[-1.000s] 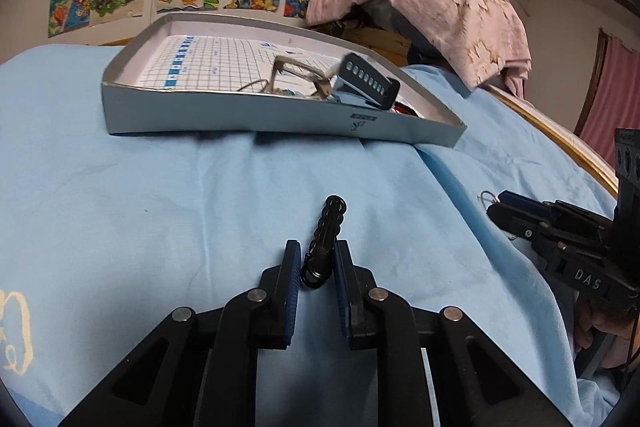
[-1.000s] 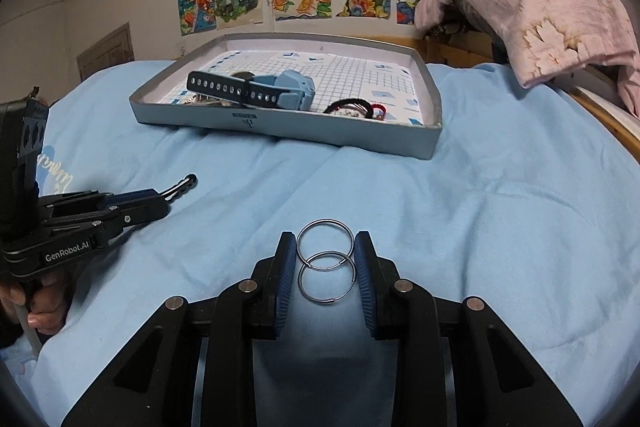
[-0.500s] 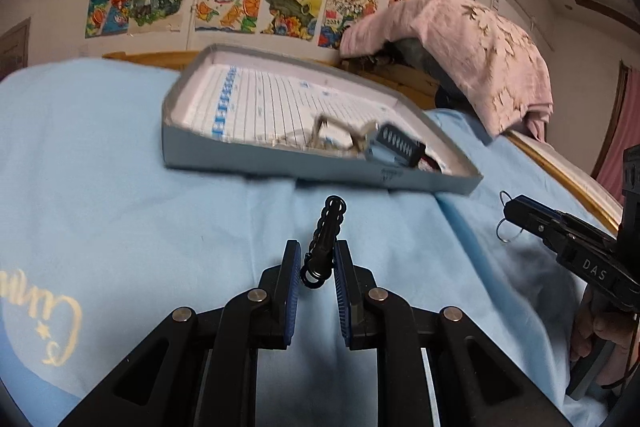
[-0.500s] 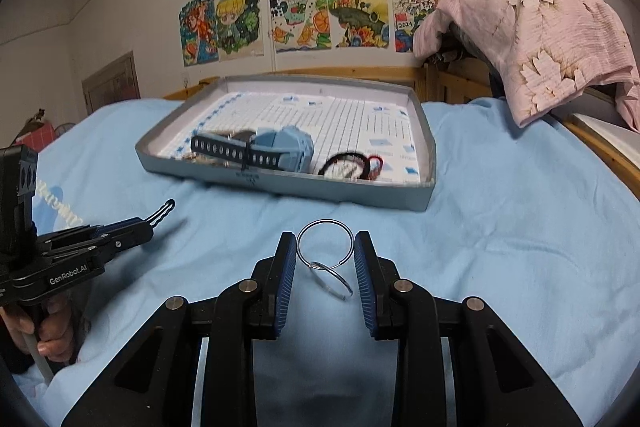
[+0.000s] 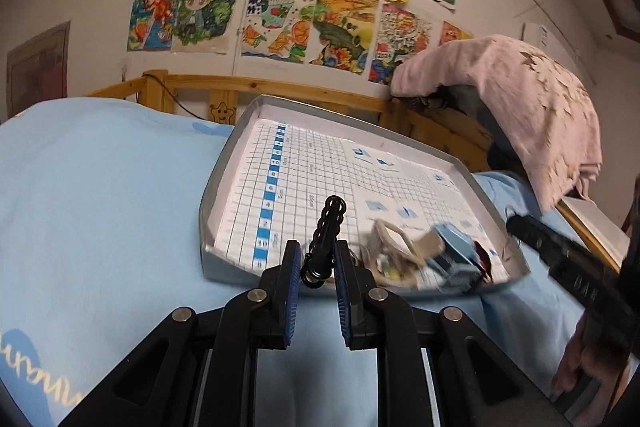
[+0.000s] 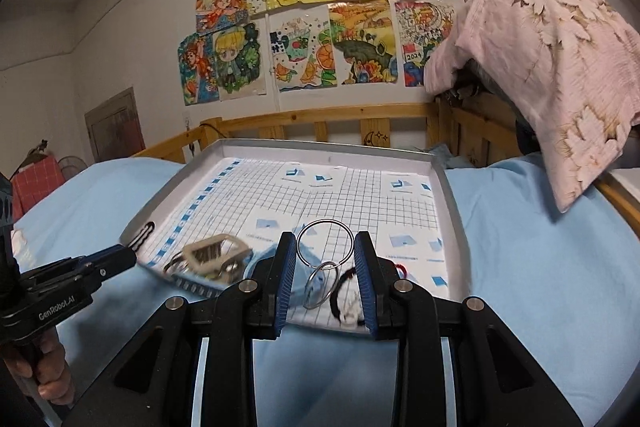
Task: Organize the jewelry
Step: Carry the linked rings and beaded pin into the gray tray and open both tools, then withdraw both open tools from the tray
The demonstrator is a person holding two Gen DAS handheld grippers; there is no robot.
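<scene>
Jewelry is in both grippers, each clamped on its piece. Left gripper, bottom centre of the left wrist view: jaws narrow, pads pinching the lower end of a black chain that sticks up and forward between them. Right gripper, bottom centre of the right wrist view: jaws a bit wider, gripping a pair of silver rings; the top ring spans pad to pad, the second dangles below it, tilted.

A second ago both grippers sat low over the blue bedsheet, with the grey tray well ahead in the upper half of each frame. Now both are raised and closer: the tray fills mid-frame and both gripper tips overlap its near edge. Jaw widths are unchanged. The lower ring was flat under the top one earlier; now it hangs edge-on.

Inside the tray, on the grid-printed liner, near the front edge: a blue watch, blurred, a beige buckle-like piece, and a black and red hair tie. These look unmoved.

The left gripper also shows at lower left of the right wrist view, the chain's end over the tray's left rim. The right gripper shows blurred at right of the left wrist view.
</scene>
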